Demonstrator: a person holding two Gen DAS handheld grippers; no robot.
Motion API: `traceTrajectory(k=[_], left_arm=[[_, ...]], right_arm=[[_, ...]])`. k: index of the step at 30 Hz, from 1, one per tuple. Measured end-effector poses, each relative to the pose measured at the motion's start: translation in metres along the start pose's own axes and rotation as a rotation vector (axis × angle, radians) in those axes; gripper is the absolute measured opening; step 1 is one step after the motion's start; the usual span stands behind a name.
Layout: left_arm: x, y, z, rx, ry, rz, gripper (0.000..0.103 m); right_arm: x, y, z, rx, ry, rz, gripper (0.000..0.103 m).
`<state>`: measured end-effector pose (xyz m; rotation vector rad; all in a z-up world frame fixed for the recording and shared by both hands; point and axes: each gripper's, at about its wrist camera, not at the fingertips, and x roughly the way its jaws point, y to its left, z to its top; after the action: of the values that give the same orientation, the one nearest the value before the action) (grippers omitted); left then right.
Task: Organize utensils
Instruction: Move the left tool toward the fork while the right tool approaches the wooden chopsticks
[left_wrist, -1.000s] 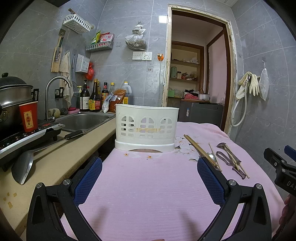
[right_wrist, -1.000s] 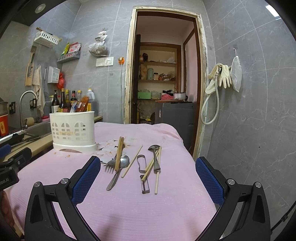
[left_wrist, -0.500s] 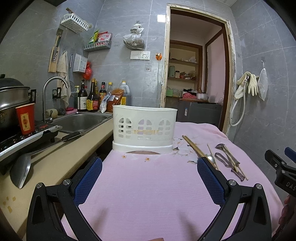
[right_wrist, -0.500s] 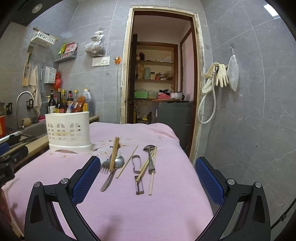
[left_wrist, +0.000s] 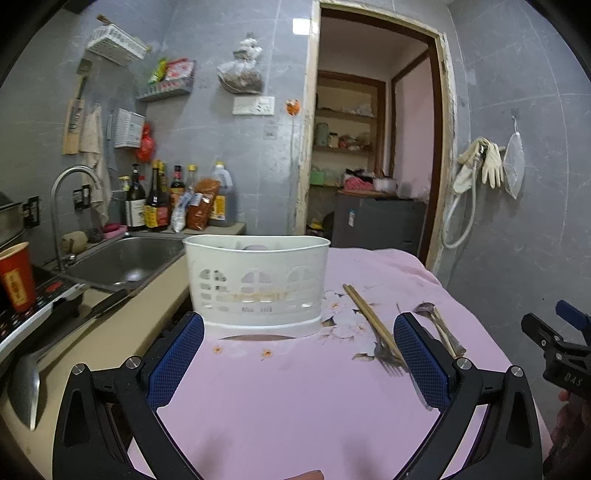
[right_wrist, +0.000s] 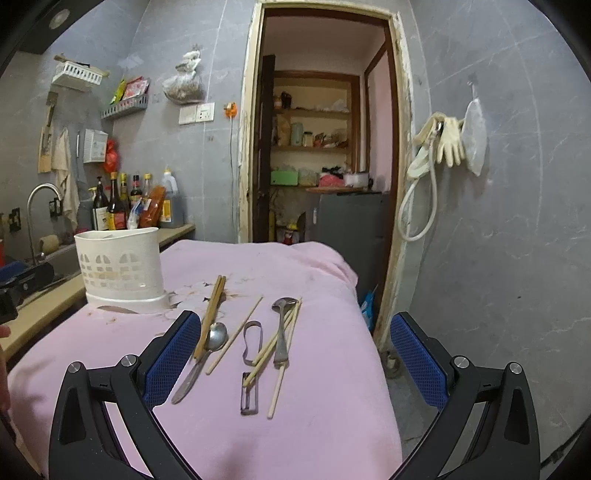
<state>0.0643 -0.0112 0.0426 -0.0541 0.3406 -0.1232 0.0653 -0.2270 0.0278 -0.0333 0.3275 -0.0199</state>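
A white perforated utensil holder stands on the pink cloth, straight beyond my open left gripper. To its right lie brown chopsticks and a fork. In the right wrist view several utensils lie loose between and beyond the fingers of my open right gripper: brown chopsticks, a spoon, a knife, a pale chopstick, a peeler, a second spoon and more pale chopsticks. Neither gripper holds anything.
A counter with a sink, tap, bottles, a red cup and a ladle runs along the left. The cloth's right edge drops to the floor. A doorway lies behind.
Both grippers have moved forward and lower toward the table, so the holder and utensils appear closer. Nothing was taken hold of.
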Motion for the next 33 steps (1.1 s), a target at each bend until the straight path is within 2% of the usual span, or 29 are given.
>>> traceTrajectory(k=[5, 11, 13, 15, 17, 19, 23, 24, 25, 26, 28, 30, 33], left_arm=[[0.028, -0.008, 0.016, 0.024, 0.046, -0.035, 0.101], [0.067, -0.015, 0.033, 0.003, 0.112, -0.102, 0.101], [0.082, -0.018, 0.036, 0.009, 0.15, -0.124, 0.101], [0.097, -0.023, 0.037, 0.017, 0.186, -0.151, 0.1], [0.109, -0.028, 0.038, 0.028, 0.205, -0.173, 0.098], [0.121, -0.034, 0.038, 0.045, 0.226, -0.194, 0.091], [0.146, -0.046, 0.034, 0.088, 0.276, -0.234, 0.078], [0.153, -0.048, 0.032, 0.096, 0.294, -0.242, 0.072], [0.163, -0.05, 0.029, 0.105, 0.322, -0.253, 0.064], [0.169, -0.051, 0.027, 0.108, 0.343, -0.259, 0.06], [0.187, -0.052, 0.022, 0.116, 0.399, -0.28, 0.041], [0.2, -0.051, 0.018, 0.112, 0.436, -0.293, 0.032], [0.22, -0.048, 0.013, 0.087, 0.489, -0.316, 0.024]], right_arm=[[0.026, -0.015, 0.016, -0.003, 0.048, 0.03, 0.103], [0.066, -0.026, 0.028, -0.041, 0.109, 0.068, 0.102], [0.08, -0.031, 0.029, -0.036, 0.137, 0.085, 0.097], [0.093, -0.035, 0.028, -0.028, 0.175, 0.095, 0.082], [0.108, -0.04, 0.027, -0.022, 0.222, 0.114, 0.077], [0.117, -0.044, 0.024, -0.008, 0.254, 0.132, 0.074], [0.139, -0.047, 0.02, 0.013, 0.322, 0.166, 0.056], [0.144, -0.047, 0.019, 0.015, 0.337, 0.172, 0.05], [0.147, -0.046, 0.018, 0.017, 0.352, 0.179, 0.048], [0.153, -0.045, 0.016, 0.022, 0.373, 0.194, 0.047], [0.161, -0.045, 0.011, 0.039, 0.41, 0.226, 0.044], [0.167, -0.044, 0.008, 0.046, 0.433, 0.245, 0.039], [0.172, -0.042, 0.002, 0.042, 0.454, 0.248, 0.031]])
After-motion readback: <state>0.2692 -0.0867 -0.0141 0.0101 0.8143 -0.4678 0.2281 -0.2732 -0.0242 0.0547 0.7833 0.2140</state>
